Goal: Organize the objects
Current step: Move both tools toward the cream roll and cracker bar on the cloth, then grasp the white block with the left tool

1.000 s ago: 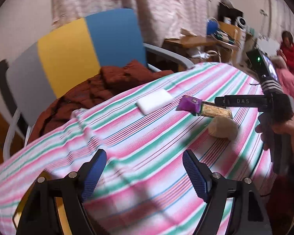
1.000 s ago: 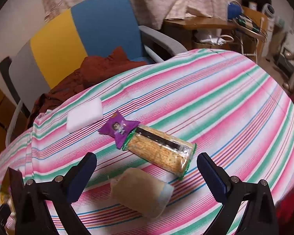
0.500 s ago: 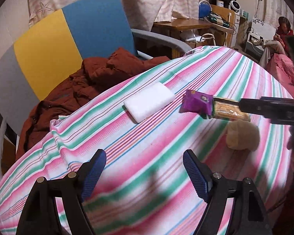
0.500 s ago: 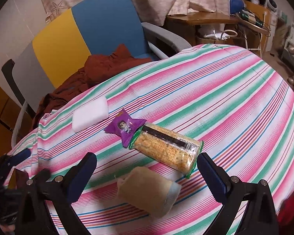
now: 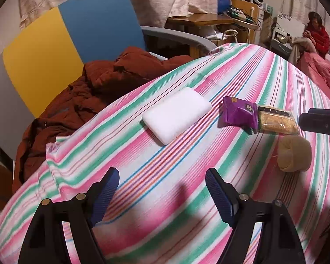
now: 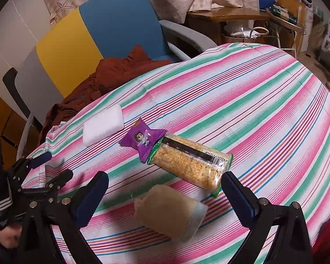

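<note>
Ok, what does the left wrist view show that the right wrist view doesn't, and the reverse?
Only the left wrist view shows a seated person in red in the background, and the left gripper up close with its jaws open. Only the right wrist view shows the barcode on the cracker pack and the beige bundle's pale blue end lying before the open right gripper. Both show the white block, the purple packet, the striped cloth and the chair.

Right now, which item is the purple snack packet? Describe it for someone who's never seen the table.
On the striped tablecloth, four items lie in a loose row. The purple snack packet sits between the white sponge block and the clear cracker pack, overlapping the crackers; it alone is purple, with a cartoon figure.
</note>
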### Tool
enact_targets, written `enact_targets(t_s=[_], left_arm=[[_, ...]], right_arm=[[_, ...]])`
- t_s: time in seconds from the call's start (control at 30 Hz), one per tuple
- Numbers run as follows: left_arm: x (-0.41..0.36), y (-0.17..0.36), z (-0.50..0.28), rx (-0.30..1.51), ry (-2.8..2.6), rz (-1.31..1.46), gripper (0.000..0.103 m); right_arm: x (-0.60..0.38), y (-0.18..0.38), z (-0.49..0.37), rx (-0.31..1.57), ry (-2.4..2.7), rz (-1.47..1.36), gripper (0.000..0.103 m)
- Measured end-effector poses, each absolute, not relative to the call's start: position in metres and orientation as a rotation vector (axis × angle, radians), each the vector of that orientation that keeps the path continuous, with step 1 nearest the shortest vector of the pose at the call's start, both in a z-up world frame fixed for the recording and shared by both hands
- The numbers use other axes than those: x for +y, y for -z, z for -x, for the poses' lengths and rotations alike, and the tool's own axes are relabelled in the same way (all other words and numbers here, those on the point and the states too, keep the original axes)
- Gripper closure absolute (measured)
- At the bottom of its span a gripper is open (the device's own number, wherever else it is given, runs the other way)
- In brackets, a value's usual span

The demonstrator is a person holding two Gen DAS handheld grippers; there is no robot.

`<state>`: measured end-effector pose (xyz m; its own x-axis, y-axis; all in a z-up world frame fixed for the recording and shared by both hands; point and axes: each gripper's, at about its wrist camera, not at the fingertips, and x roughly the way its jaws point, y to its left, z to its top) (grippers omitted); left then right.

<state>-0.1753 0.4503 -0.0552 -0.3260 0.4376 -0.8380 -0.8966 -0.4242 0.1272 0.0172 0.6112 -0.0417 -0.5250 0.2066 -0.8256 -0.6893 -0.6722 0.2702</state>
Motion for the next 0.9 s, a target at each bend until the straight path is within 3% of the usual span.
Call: enact_targets(t_s=[0.53,0.9], left_arm=[[0.512,0.065,0.19,0.944,-1.71,0.764,0.014],[0.55,0.091,0.214,0.947,-1.679,0.78,0.009]], right_arm=[[0.617,0.042,-0.021,0.878,-2.206,1.075,0.0],[0.616,0.047,-0.018,0.859,-2.203,1.105,0.0]])
